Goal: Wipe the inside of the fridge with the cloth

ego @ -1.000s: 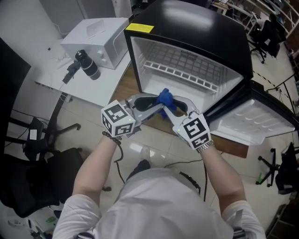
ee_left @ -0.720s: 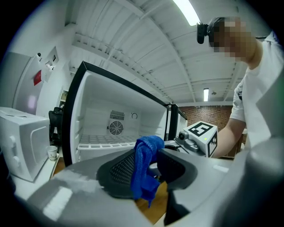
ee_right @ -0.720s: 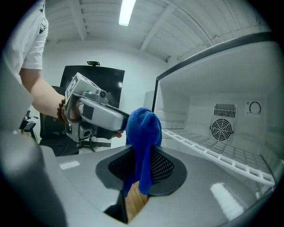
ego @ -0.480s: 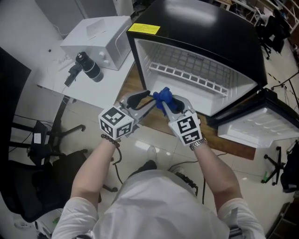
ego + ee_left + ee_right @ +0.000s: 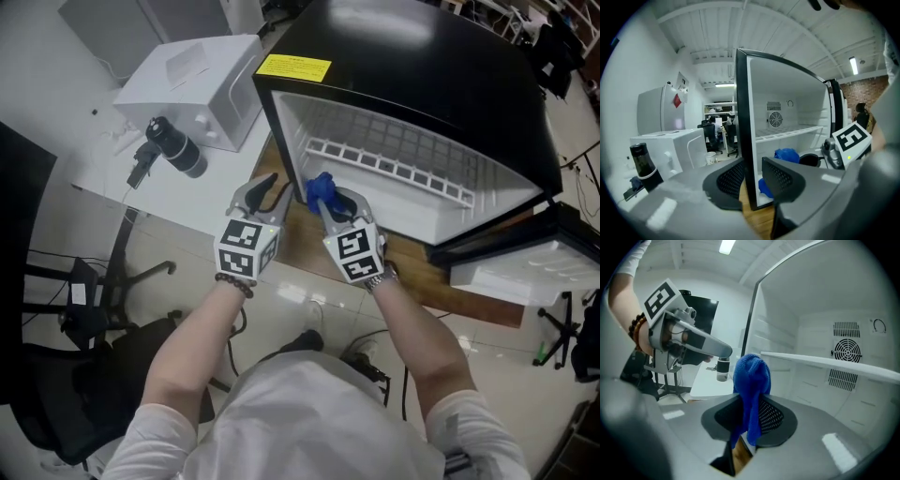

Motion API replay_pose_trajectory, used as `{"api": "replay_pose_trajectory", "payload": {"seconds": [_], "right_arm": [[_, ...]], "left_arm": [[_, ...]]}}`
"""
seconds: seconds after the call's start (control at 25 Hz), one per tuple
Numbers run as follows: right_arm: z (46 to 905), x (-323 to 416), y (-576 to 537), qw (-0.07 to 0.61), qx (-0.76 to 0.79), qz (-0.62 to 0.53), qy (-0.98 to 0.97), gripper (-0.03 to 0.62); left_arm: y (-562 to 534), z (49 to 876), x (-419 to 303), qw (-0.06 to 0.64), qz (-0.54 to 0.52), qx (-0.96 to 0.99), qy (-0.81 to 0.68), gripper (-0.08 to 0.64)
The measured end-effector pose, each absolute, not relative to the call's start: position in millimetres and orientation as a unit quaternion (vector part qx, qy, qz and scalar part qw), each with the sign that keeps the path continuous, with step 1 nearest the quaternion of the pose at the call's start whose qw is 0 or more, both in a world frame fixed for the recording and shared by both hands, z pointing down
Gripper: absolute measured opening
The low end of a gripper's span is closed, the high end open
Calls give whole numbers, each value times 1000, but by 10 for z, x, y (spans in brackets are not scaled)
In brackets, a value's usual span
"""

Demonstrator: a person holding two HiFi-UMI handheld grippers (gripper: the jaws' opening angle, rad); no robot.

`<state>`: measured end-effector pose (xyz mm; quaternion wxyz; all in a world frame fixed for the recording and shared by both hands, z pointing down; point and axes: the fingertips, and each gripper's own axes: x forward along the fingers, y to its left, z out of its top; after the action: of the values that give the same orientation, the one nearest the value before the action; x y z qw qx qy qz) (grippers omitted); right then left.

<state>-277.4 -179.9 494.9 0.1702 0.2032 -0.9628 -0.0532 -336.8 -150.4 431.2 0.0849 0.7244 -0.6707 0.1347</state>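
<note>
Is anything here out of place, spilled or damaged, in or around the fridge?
Nothing stands out. The fridge is empty, with no spill or damage showing. The cloth is bunched in the jaws of the right gripper, at the fridge's opening.

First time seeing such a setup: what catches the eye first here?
The bright blue cloth hangs pinched in the right gripper, whose jaws have just tightened on it, at the mouth of a black mini fridge. Its door stands open on the right, baring a white interior.
</note>
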Motion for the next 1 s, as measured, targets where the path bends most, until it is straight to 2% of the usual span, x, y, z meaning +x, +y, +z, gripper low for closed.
{"api": "replay_pose_trajectory", "payload": {"seconds": [0.4, 1.0], "right_arm": [[5214, -3120, -2008, 176, 228, -65, -955, 77], [5248, -3227, -2399, 153, 284, -42, -946, 74]], "left_arm": [[-1725, 4529, -3437, 90, 147, 731, -661, 146], [-1876, 4508, -3421, 83, 125, 734, -662, 141]]}}
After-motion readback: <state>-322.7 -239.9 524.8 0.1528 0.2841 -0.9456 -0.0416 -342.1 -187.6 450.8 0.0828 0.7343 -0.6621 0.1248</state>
